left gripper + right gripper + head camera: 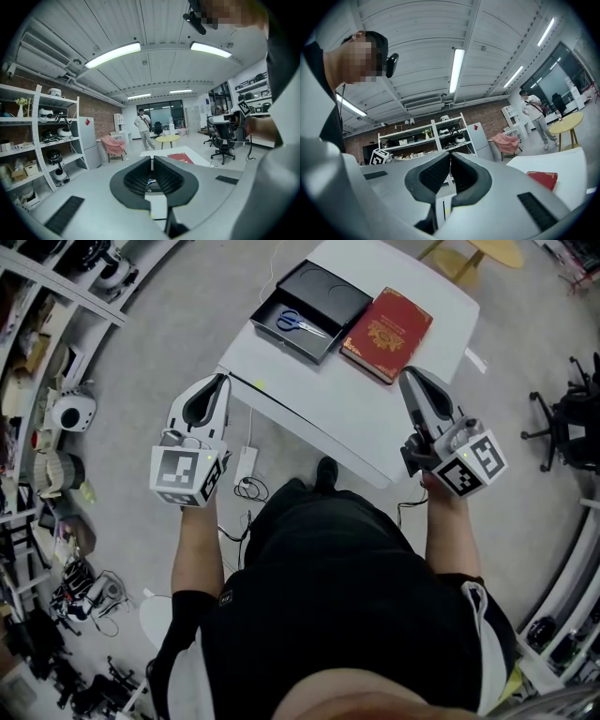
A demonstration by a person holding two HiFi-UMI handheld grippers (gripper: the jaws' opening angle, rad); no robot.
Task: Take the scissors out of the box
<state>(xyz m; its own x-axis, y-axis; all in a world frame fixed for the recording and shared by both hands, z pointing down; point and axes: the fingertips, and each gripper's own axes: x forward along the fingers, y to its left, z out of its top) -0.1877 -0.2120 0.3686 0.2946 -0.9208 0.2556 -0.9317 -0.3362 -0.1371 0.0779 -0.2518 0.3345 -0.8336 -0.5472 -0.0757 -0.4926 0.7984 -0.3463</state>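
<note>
Blue-handled scissors [298, 324] lie in an open black box [317, 349] at the far left of the white table [319, 409]. The box's black lid [328, 289] lies just behind it. My left gripper [224, 378] hovers off the table's near left edge, short of the box, shut and holding nothing. My right gripper [406, 373] hangs over the table's right side, just right of a red book [386, 332], also shut with nothing in it. In the left gripper view the left gripper [152, 159] has its jaws together; the right gripper [450, 155] shows the same in its own view.
The red book [180, 158] [542, 179] lies right of the box. A power strip [246, 465] and cables lie on the floor under the table's near edge. Shelves [47, 427] line the left, an office chair [572, 418] stands at right. A person [143, 125] stands by a yellow round table [167, 138].
</note>
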